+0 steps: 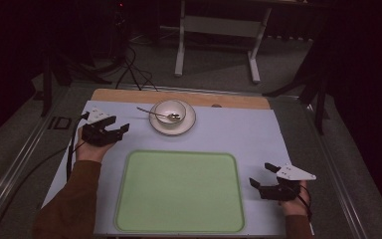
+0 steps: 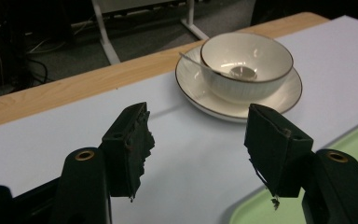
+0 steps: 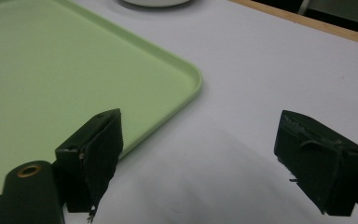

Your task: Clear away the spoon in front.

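A flat pale green plastic tray (image 1: 179, 191) lies bare at the table's near middle. Beyond its far edge a cream ceramic bowl (image 1: 170, 111) sits on a matching saucer (image 1: 189, 123), a metal spoon (image 1: 155, 113) resting inside, handle jutting left. The left gripper (image 1: 121, 130) hovers off the tray's far-left corner, jaws spread wide and holding nothing, aimed at the bowl, probably lining up to lift it. The right gripper (image 1: 259, 174) waits just off the tray's right edge, jaws equally wide and unloaded, likely ready to help.
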Tool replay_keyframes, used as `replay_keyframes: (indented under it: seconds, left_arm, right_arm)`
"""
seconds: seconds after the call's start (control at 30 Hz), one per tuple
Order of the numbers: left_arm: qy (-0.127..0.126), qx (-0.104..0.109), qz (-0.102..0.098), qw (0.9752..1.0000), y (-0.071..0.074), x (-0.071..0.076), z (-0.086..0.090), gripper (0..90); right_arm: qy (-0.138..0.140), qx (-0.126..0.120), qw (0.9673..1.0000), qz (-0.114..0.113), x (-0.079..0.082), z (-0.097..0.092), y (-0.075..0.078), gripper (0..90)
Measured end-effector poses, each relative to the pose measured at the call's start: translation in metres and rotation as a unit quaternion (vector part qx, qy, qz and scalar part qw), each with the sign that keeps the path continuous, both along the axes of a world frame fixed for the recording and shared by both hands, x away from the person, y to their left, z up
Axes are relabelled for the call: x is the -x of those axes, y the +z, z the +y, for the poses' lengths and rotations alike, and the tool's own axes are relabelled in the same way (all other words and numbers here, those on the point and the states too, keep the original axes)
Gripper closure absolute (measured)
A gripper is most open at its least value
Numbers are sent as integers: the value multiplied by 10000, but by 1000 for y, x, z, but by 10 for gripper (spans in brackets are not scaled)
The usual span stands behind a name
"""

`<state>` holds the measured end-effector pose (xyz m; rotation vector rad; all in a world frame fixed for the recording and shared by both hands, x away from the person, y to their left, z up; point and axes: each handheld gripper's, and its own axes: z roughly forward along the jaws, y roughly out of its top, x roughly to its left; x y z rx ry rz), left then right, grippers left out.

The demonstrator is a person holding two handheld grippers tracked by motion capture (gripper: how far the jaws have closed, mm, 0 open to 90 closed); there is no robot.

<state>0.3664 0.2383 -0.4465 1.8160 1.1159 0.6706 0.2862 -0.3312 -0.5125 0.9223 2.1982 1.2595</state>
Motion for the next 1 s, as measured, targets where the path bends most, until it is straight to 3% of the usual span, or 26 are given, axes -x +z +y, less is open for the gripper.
replay_keyframes:
  seconds: [0.43, 1.0]
  left_arm:
    - [6, 125, -112, 9999, 6, -17, -2, 405]
    - [-10, -55, -9, 10000, 4, -42, -14, 440]
  right_arm:
    - [22, 10, 10000, 4, 0, 0, 0, 151]
    - [36, 18, 10000, 25, 0, 0, 0, 151]
